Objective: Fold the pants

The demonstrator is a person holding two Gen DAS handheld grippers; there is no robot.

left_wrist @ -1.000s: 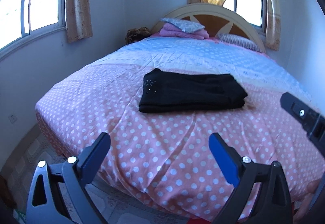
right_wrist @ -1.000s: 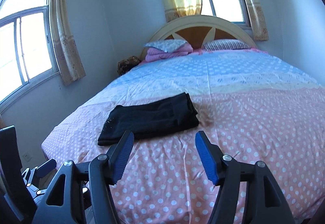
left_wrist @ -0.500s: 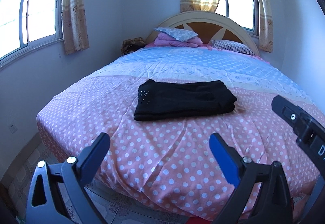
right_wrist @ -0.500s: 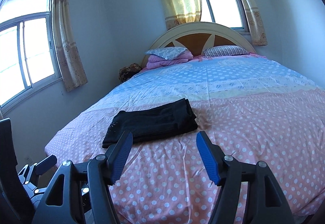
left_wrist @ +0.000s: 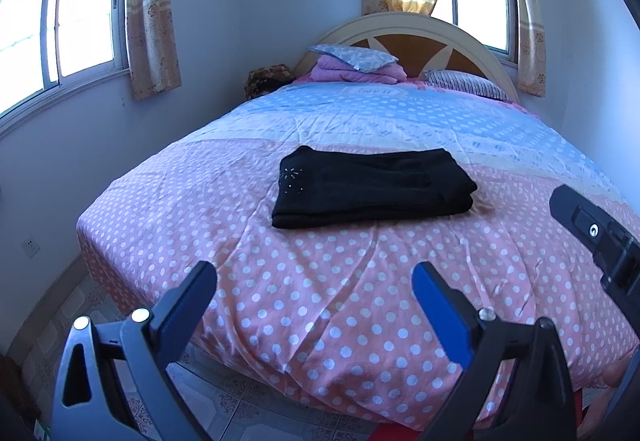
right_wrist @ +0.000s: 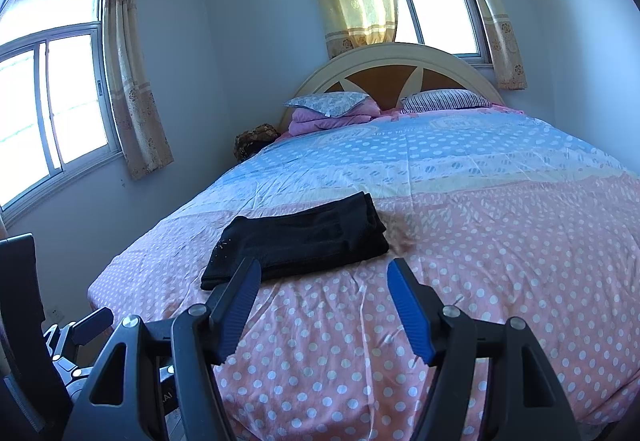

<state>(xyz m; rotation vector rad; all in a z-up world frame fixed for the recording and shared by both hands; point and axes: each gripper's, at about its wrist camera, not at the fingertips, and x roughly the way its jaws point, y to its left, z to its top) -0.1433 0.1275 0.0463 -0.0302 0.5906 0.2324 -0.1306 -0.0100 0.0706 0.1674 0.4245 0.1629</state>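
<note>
Black pants (left_wrist: 372,187) lie folded into a flat rectangle on the pink polka-dot bedspread (left_wrist: 320,281), with a small sparkly patch near their left end. They also show in the right wrist view (right_wrist: 300,241). My left gripper (left_wrist: 314,281) is open and empty, held back over the foot edge of the bed, well short of the pants. My right gripper (right_wrist: 324,277) is open and empty, raised above the spread just in front of the pants. Part of the right gripper shows at the right edge of the left wrist view (left_wrist: 600,241).
The bed has a curved headboard (left_wrist: 404,37) with pillows and a folded pink blanket (left_wrist: 352,67) at the far end. Walls with curtained windows (left_wrist: 60,21) close in left and behind. Tiled floor (left_wrist: 60,321) lies below the bed's left corner.
Both grippers have pulled back and risen away from the folded pants, so the bed looks farther off. Both stay open. The pants have not moved.
</note>
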